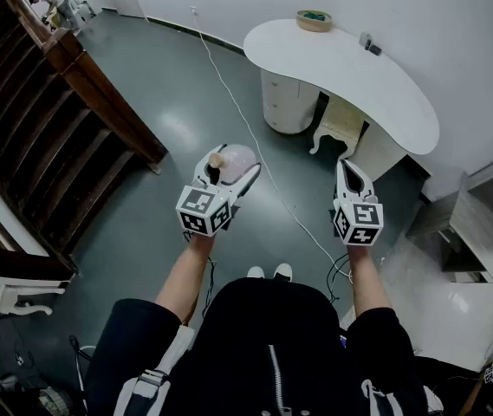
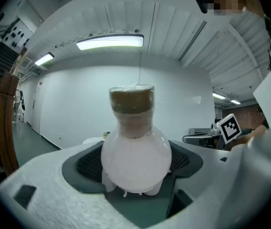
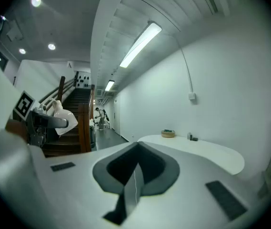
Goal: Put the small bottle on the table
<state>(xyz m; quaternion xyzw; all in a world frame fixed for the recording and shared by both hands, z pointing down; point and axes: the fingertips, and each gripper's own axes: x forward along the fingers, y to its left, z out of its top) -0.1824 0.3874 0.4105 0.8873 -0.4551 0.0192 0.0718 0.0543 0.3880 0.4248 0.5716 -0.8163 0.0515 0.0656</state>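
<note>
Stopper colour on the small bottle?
Brown stopper, cork-like; the small bottle itself is milky white. Shows best in the left gripper view.

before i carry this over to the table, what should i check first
1. small bottle held between the left claw pads: ok
2. Bottle upright, stopper in place: ok
3. Grip firm enough for walking: cannot tell
4. right claw shut and empty: ok
5. Bare room on the table, with only a bowl and a small dark item near its far edge: ok
6. Walking path: a white cable runs between you and the table: not ok
</note>
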